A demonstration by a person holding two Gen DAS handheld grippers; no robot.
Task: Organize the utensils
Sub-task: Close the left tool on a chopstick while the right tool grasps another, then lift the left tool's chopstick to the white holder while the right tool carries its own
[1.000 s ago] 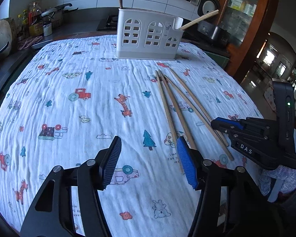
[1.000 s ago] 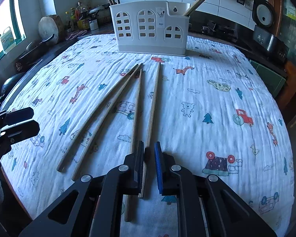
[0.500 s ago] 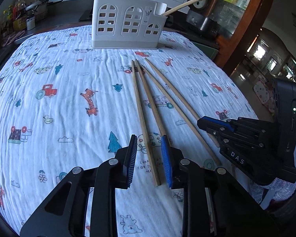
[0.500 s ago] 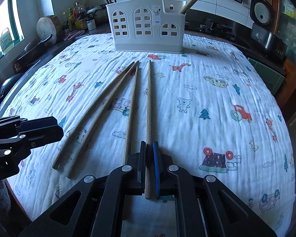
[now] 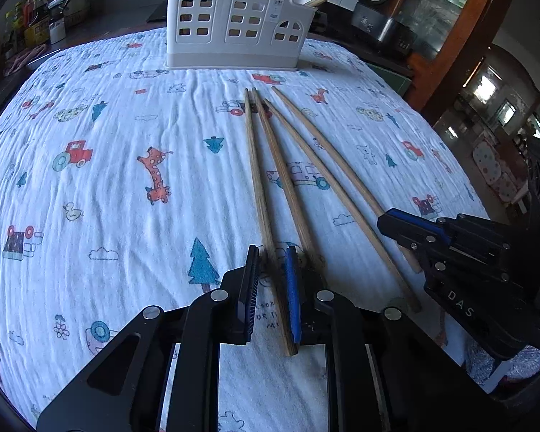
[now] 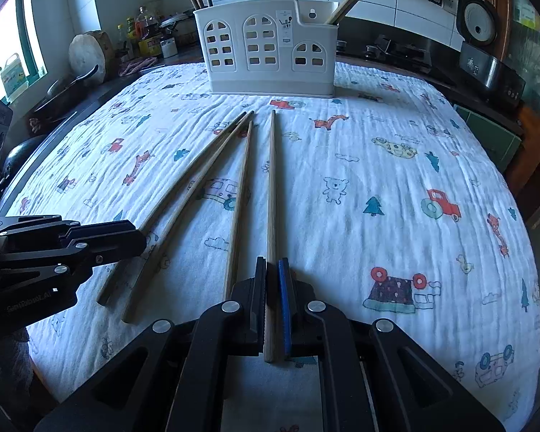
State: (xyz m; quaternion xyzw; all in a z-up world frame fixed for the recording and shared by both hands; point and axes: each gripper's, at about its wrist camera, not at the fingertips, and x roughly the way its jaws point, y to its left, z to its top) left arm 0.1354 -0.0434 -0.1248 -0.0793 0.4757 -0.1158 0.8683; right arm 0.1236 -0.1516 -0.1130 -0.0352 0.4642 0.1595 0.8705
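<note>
Several long wooden chopsticks lie on a printed white cloth (image 5: 126, 187). My left gripper (image 5: 271, 257) has its jaws narrowed around the near end of the leftmost chopstick (image 5: 257, 180), with a small gap still showing. My right gripper (image 6: 273, 270) is shut on the rightmost chopstick (image 6: 271, 187), which still lies flat on the cloth. The right gripper also shows in the left wrist view (image 5: 399, 221). A white utensil caddy (image 5: 234, 21) stands at the far edge and holds a few sticks; it also shows in the right wrist view (image 6: 270, 46).
Two more chopsticks (image 6: 198, 194) lie between the held ones. A counter with bottles and pans (image 6: 140, 43) runs behind the table on the left. A rice cooker (image 6: 478, 32) and a wooden cabinet (image 5: 450, 18) stand to the right.
My left gripper moved right over the leftmost chopstick and its jaws closed most of the way. My right gripper closed onto the rightmost chopstick and turned it straight toward the caddy.
</note>
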